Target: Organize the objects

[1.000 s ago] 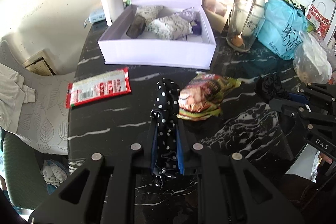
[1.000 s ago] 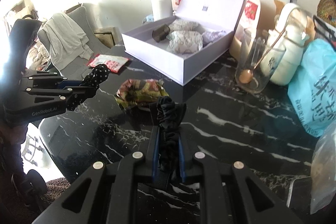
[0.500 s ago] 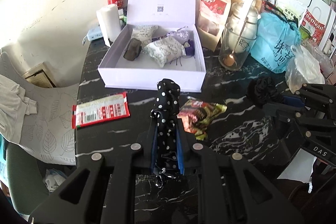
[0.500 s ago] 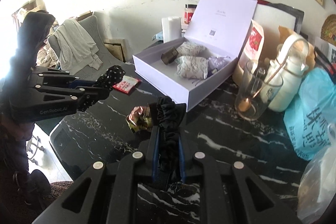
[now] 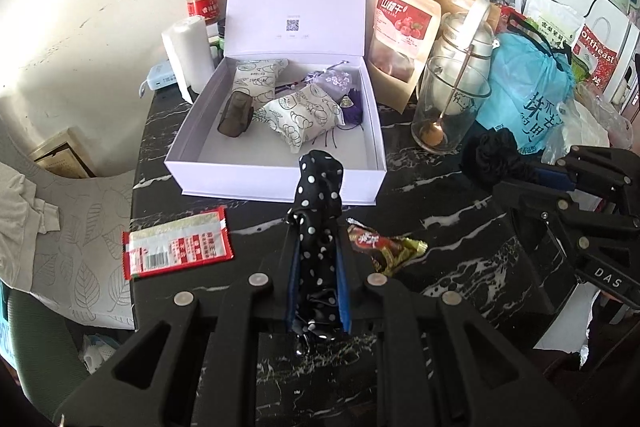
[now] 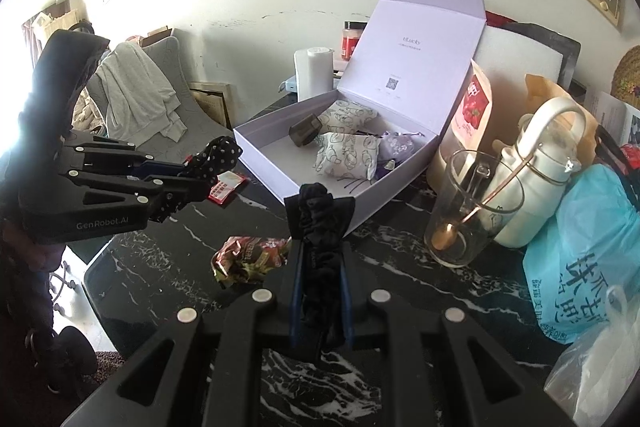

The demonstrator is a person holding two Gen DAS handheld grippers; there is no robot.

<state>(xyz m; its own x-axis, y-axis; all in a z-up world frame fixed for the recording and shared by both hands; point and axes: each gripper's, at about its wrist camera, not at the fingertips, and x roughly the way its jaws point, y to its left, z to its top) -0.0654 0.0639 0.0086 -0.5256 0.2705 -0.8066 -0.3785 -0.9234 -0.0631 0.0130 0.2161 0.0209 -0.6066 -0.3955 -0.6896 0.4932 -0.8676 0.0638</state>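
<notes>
My left gripper [image 5: 318, 227] is shut on a black polka-dot scrunchie [image 5: 320, 187], held above the table just in front of the open lilac box [image 5: 276, 181]. My right gripper [image 6: 320, 227] is shut on a plain black scrunchie [image 6: 320, 215], held above the table near the box's [image 6: 360, 195] front corner. The box holds two printed sachets [image 5: 300, 115], a purple pouch [image 5: 334, 81] and a dark case [image 5: 236, 113]. The left gripper also shows in the right wrist view [image 6: 200, 171], and the right gripper shows in the left wrist view [image 5: 508, 163].
A crumpled snack wrapper [image 5: 384, 247] and a red packet [image 5: 176, 247] lie on the black marble table [image 5: 460, 247]. A glass with a spoon [image 5: 448, 107], a white jug, a red snack bag [image 5: 400, 35], a blue bag [image 5: 528, 87] and a paper roll [image 5: 188, 55] crowd the back.
Both grippers have risen and drawn back from the table with their scrunchies. The box and wrapper now sit lower and farther in both views.
</notes>
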